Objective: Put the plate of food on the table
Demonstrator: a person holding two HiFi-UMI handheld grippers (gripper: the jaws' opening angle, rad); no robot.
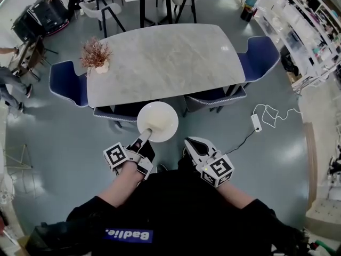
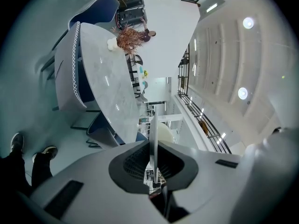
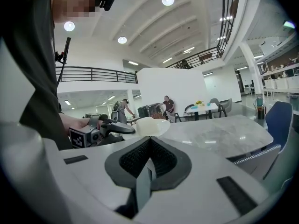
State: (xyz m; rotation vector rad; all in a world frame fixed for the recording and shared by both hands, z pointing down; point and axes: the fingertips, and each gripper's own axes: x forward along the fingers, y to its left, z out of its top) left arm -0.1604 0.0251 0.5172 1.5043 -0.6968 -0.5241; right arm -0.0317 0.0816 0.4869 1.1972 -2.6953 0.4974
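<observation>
A white plate (image 1: 160,119) with a pale mound of food is held in the air just short of the near edge of the grey marble table (image 1: 170,63). My left gripper (image 1: 148,136) is shut on the plate's near rim. In the left gripper view the plate (image 2: 153,134) shows edge-on between the jaws of the left gripper (image 2: 153,148), with the table (image 2: 107,87) beyond. My right gripper (image 1: 193,144) hangs to the plate's right, shut and empty. The right gripper view shows the right gripper (image 3: 149,146), the plate (image 3: 145,126) and the left gripper (image 3: 119,129) at left.
Blue chairs (image 1: 69,81) ring the table; two are tucked in at its near side (image 1: 216,96). A dried plant in a pot (image 1: 96,55) stands on the table's left end. A power strip with cable (image 1: 257,122) lies on the floor at right. Shelves (image 1: 298,25) line the right.
</observation>
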